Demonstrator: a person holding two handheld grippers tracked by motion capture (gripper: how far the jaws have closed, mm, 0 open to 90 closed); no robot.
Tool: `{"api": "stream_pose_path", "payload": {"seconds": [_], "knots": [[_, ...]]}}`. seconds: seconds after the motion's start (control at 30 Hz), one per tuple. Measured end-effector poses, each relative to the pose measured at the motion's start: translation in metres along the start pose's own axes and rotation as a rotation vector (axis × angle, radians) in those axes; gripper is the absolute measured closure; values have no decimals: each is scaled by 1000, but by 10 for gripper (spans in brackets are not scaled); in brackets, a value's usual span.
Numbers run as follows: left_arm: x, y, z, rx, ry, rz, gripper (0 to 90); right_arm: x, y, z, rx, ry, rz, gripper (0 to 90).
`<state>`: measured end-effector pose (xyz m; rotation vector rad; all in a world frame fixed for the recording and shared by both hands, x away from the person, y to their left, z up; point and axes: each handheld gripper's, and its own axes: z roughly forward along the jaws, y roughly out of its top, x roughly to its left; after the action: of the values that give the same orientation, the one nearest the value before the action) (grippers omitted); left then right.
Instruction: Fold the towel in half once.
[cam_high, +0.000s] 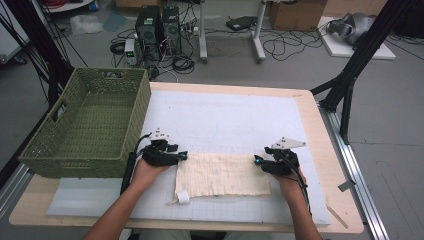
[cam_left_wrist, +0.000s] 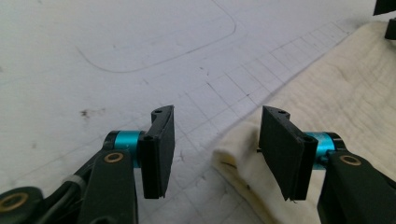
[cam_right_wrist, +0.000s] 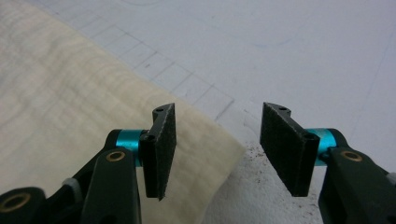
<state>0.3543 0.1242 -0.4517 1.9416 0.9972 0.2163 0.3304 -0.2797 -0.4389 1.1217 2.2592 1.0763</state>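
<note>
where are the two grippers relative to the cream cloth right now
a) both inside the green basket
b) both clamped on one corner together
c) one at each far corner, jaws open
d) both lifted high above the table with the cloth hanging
c: the left gripper and the right gripper sit at opposite far corners of the cream cloth, which lies flat on the white mat; both gripper views show the jaws apart, not pinching cloth.

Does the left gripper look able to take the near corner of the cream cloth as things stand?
Probably yes. The left gripper has its jaws open right at the cloth corner, with bare mat around it and nothing between; the green basket stands off to the side.
</note>
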Motion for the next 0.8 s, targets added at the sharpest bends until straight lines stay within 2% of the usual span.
{"api": "stream_pose_path", "payload": {"seconds": [0.07,0.1,0.13,0.17,0.2,0.23,0.3,0.33,0.4,0.5,0.67,0.8], "knots": [[-2,0,1,4,2,13,519,-2,-1,3,21,12,-7,496],[-1,0,1,8,-13,18,583,-2,-2,5,41,19,-3,506],[-3,0,1,21,-17,40,639,-2,-3,6,54,23,-2,524],[-4,-1,1,28,-21,52,724,-3,-4,7,56,45,9,575],[-6,-1,1,38,-14,82,810,-3,-5,6,57,52,18,593],[-7,0,1,37,-9,85,829,-3,-6,6,54,64,30,639],[-7,0,-1,32,10,76,855,-3,-8,4,49,110,37,808],[-5,1,-2,23,26,71,858,-2,-8,3,49,118,27,827],[-2,2,-6,-28,56,45,860,3,-7,1,42,93,-31,833],[3,8,-9,-64,81,35,860,9,-2,0,-9,60,-67,833],[8,18,-8,-99,119,10,860,9,8,7,-24,-4,-69,833],[10,26,-3,-103,145,18,860,6,16,16,-20,-60,-60,833]]}}
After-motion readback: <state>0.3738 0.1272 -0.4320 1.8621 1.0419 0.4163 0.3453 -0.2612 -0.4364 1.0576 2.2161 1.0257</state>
